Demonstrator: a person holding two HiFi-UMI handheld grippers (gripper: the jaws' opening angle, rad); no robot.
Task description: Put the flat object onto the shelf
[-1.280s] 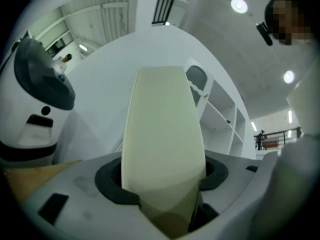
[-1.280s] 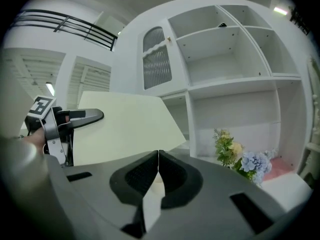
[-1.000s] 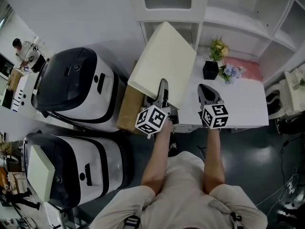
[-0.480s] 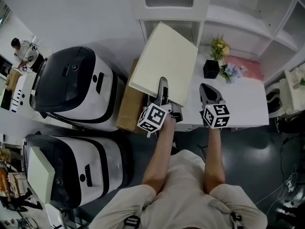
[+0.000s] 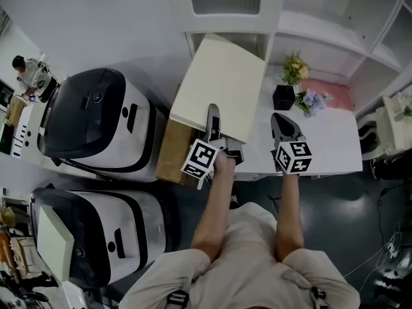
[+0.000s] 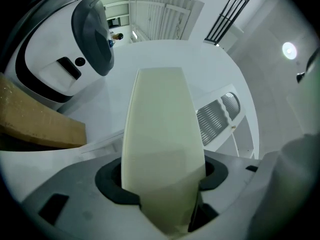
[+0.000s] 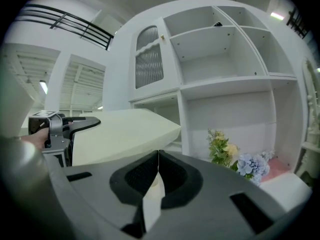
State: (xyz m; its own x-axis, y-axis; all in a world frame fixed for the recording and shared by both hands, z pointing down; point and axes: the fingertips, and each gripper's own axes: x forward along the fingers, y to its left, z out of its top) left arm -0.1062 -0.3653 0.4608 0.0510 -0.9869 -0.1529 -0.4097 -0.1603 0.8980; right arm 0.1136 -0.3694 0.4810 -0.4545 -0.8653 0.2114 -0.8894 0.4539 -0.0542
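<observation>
Head view: left gripper (image 5: 213,122) tips partly lost under near edge of flat cream board (image 5: 219,85); far corner at the white shelf (image 5: 322,28) opening, contact unclear; both forearms stretched forward, right gripper (image 5: 281,126) over the white table (image 5: 335,140). Left gripper view: jaws clamped on the board's near edge, board running straight ahead. Right gripper view: jaws pressed together, empty, board off to the left.

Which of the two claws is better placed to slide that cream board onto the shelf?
The left. The left claw is shut on the board, whose far edge points toward the shelf. The right claw is shut on nothing, off to the side.
</observation>
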